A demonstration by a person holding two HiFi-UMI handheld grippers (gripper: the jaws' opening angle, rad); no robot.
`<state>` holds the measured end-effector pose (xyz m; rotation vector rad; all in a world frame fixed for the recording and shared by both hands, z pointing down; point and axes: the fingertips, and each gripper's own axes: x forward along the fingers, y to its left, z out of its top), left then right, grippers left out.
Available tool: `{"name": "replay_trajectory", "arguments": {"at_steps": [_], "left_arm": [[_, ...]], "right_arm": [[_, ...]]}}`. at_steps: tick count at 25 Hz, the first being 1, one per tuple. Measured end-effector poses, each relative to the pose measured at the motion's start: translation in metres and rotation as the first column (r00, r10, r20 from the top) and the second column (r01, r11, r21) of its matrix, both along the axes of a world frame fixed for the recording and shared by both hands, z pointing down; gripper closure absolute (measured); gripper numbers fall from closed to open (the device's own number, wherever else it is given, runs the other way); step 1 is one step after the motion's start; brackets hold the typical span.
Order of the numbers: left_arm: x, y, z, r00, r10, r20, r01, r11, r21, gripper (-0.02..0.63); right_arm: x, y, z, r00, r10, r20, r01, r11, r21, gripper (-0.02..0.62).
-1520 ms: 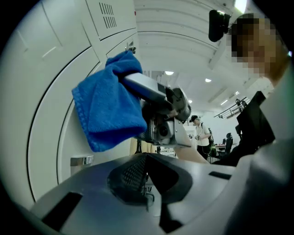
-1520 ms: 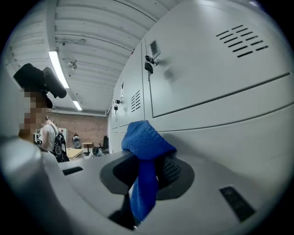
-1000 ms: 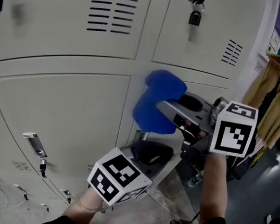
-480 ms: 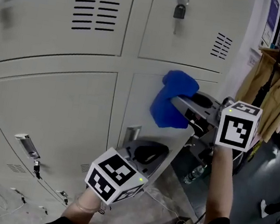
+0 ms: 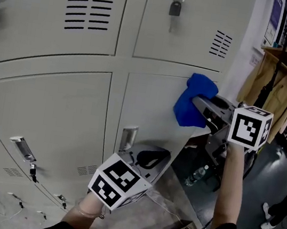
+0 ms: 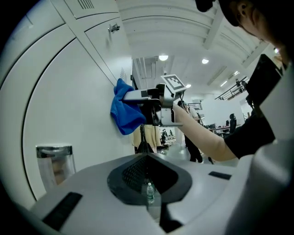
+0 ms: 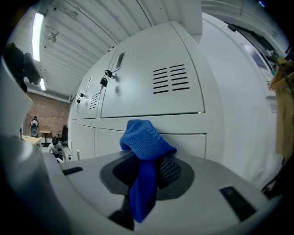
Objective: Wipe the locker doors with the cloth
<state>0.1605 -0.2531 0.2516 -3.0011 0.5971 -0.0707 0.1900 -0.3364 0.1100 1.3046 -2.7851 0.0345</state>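
we hold soft, light blue cloth point(image 5: 189, 112) by bunched fold in r gripper point(image 5: 204, 101) jaws, against far-right locker door point(image 5: 151, 99); l gripper point(image 6: 147, 160) jaws together, empty.

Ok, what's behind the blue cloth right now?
The grey locker door: the right gripper holds the blue cloth against its upper right corner. The patch of door under the cloth is covered, so its state cannot be seen.

the lower locker door point(image 5: 150, 107) is flat and bare around the blue cloth point(image 5: 194, 100); a recessed latch point(image 5: 128, 137) sits lower left beside the left tool point(image 5: 156, 155), a padlock point(image 5: 175, 6) hangs on the door above, and a tan coat point(image 5: 269, 88) crowds the right.
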Motion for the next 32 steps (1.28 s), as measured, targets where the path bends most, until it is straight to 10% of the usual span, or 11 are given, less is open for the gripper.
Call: {"name": "replay_trajectory", "arguments": {"at_steps": [20,32], "left_arm": [[0.003,-0.004,0.005,1.000,-0.022,0.000,0.022,1.000,-0.002,0.600],[-0.014,-0.005,0.017,0.987,-0.158,-0.028,0.158,0.987,0.009,0.600]], "right_arm": [[0.089,-0.021,-0.008,0.964,0.267,0.002,-0.267,0.963,0.037,0.511],[-0.073,0.060,0.027,0.980,0.065,-0.186,-0.027,0.979,0.200,0.511]]}}
